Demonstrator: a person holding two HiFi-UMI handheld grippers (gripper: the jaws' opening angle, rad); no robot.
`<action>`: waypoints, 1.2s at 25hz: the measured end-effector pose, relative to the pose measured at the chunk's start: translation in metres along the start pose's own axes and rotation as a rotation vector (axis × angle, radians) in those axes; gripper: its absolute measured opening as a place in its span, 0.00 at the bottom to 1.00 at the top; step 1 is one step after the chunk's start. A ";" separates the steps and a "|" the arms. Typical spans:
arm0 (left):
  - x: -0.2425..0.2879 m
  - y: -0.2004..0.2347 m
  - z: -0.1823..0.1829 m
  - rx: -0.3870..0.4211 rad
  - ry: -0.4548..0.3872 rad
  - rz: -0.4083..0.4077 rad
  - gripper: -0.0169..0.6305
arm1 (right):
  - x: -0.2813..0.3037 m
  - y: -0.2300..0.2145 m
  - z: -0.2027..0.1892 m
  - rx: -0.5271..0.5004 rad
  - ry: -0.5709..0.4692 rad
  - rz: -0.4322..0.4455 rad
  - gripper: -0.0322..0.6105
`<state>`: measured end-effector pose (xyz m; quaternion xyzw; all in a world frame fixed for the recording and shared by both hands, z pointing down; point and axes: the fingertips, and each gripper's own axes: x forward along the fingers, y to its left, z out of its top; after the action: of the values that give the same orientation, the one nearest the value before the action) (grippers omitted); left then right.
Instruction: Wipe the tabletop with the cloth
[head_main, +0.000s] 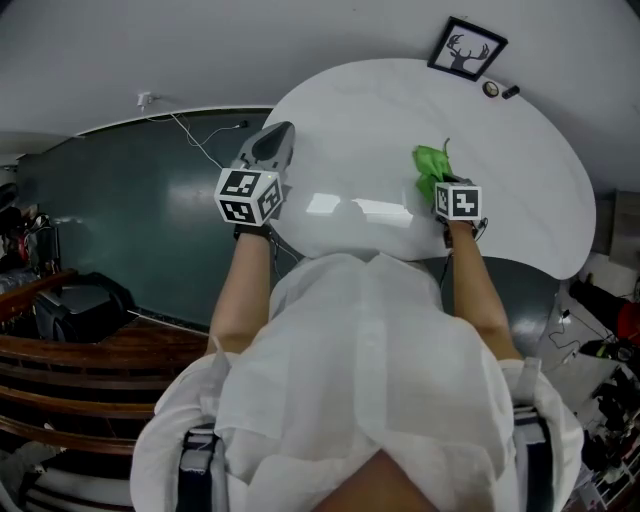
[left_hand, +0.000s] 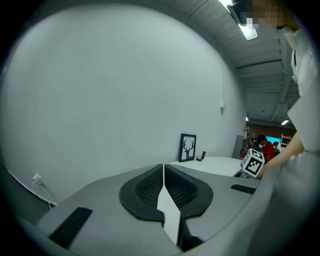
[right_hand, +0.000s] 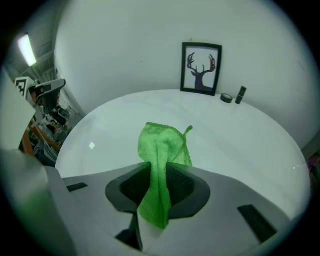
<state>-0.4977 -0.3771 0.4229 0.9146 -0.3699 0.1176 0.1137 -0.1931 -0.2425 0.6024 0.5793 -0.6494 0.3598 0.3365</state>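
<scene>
No words, numbers or brands can be read anywhere (the marker cubes (head_main: 248, 196) bear only black-and-white patterns).

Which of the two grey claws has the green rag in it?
The right gripper: its jaws are clamped on the green cloth, over the white table. The left gripper is shut with nothing between its jaws.

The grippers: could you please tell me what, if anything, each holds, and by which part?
The right gripper pinches the green cloth across a bunched fold; the left gripper is shut, empty.
</scene>
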 end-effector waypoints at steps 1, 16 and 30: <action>-0.002 -0.001 0.005 0.007 -0.009 -0.002 0.06 | -0.007 -0.005 0.003 0.033 -0.033 0.001 0.19; -0.011 -0.008 0.109 0.099 -0.166 0.018 0.06 | -0.172 0.008 0.174 0.016 -0.806 0.153 0.19; -0.047 -0.019 0.177 0.134 -0.329 0.016 0.06 | -0.274 0.021 0.218 -0.151 -1.060 0.011 0.18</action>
<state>-0.4942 -0.3848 0.2392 0.9241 -0.3819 -0.0083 -0.0105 -0.1908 -0.2876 0.2545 0.6522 -0.7576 -0.0279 0.0014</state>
